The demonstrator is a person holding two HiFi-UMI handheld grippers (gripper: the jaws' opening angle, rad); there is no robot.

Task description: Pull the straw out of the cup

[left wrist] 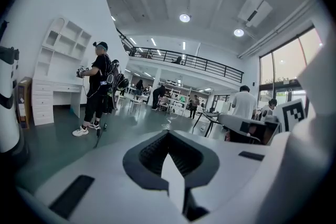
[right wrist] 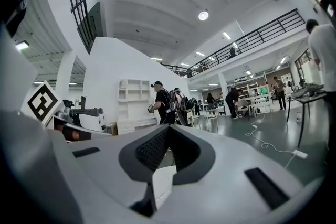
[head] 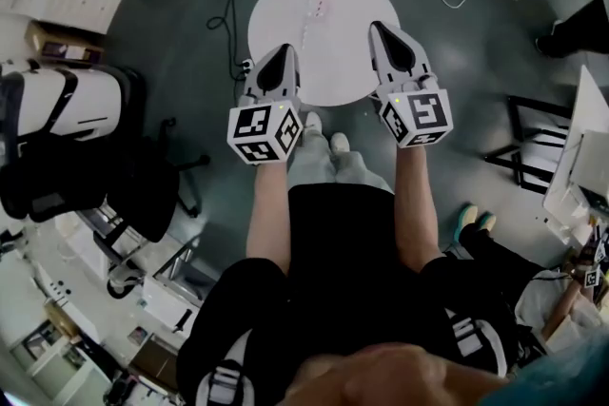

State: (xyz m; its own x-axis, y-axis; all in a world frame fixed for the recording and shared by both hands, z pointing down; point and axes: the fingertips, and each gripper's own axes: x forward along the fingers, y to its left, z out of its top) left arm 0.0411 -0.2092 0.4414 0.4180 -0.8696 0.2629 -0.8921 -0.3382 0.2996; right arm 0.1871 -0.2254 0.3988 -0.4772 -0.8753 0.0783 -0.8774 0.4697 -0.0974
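We hover the left gripper (head: 283, 54) and right gripper (head: 381, 29) over the round table (head: 357, 5); both claws are pinched together and empty; the straw (head: 318, 3) lies flat on the table.

Round white table (head: 344, 26) on grey floor (head: 476, 43) — thin straw (head: 319, 1) lying on it.

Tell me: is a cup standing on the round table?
No, the table bears only a thin straw lying flat.
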